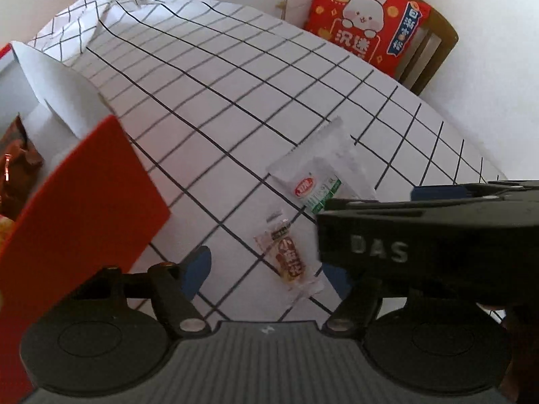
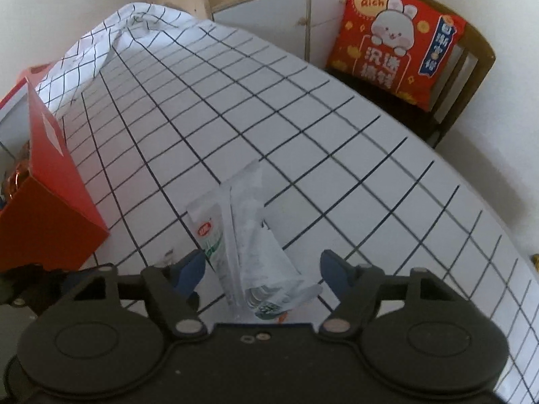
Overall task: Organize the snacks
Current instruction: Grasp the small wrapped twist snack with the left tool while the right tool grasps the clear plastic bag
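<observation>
The left tool [image 1: 266,269] hangs over the counter [image 1: 235,101], which wears a white cloth with a black grid. Its blue fingertips [image 1: 197,271] stand apart on either side of a small clear-wrapped snack bar [image 1: 289,259] with a brown and red label, lying flat on the cloth; the pads do not press on it. Just beyond lies a white packet with a red and green label [image 1: 320,175], partly covered by the black body of the right tool [image 1: 421,235] (it crosses the left wrist view from the right).

In the right wrist view the right tool [image 2: 262,269] straddles that white packet [image 2: 249,235], jaws partly open, blue pads [image 2: 190,269] clear of the wrapper on both sides. The packet rests on the cloth.

At the left edge of the counter stands an open red box [image 1: 77,208] with white inner flaps, brown foil-wrapped snacks [image 1: 17,168] inside. Behind the counter a wooden chair [image 2: 471,77] carries a red cushion with a rabbit [image 2: 394,40]
</observation>
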`<state>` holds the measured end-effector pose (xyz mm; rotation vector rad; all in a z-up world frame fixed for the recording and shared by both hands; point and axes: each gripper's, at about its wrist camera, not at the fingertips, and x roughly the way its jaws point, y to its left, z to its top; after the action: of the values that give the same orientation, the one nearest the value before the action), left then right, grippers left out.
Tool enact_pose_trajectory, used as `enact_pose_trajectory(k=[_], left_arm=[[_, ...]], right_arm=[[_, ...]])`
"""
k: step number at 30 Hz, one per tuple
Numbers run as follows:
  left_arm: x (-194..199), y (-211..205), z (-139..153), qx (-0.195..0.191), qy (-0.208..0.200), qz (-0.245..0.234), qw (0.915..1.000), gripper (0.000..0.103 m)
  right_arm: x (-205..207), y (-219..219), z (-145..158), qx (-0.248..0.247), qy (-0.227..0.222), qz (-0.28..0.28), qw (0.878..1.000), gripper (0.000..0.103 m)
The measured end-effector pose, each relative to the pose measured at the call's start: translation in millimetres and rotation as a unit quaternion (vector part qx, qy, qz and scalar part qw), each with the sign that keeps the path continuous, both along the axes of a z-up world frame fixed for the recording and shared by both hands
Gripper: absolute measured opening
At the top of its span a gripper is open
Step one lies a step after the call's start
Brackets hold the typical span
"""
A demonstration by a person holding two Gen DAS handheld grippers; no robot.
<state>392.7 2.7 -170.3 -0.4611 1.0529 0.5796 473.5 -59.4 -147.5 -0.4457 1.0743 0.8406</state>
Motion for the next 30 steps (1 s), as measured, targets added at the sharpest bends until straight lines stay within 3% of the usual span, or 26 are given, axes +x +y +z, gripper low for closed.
enact_pose_trajectory(k=[6,11,18,25,30], left_arm=[[5.8,-5.1,-2.3,0.019,0.003,-0.008,0.9998,0.057],[5.6,-4.7,-0.3,0.025,-0.002,-0.018,0.9995,0.029],[-0.9,1.5,0.4,0.009,-0.012,-0.022,0.9996,0.022],[-21.1,-0.1,10.8,-0.006,-0.031,-0.045,0.9985,0.019],[-37.1,-3.7,21.2,-0.017,-0.045,-0.065,0.9967,0.019]], right_arm=[[-1.4,0.8,-11.9,-0.002,0.005,-0.01,1.0,0.064],[-2.9,-4.0,-9.5,0.016,0.002,-0.022,1.0,0.052],[-3.0,-20.4,-3.7,0.034,-0.002,-0.064,0.997,0.038],[-6.0,-61.0,12.9,0.077,0.014,-0.135,0.988,0.037],[-24.5,-89.7,25.6,0.093,0.012,-0.156,0.983,0.037]])
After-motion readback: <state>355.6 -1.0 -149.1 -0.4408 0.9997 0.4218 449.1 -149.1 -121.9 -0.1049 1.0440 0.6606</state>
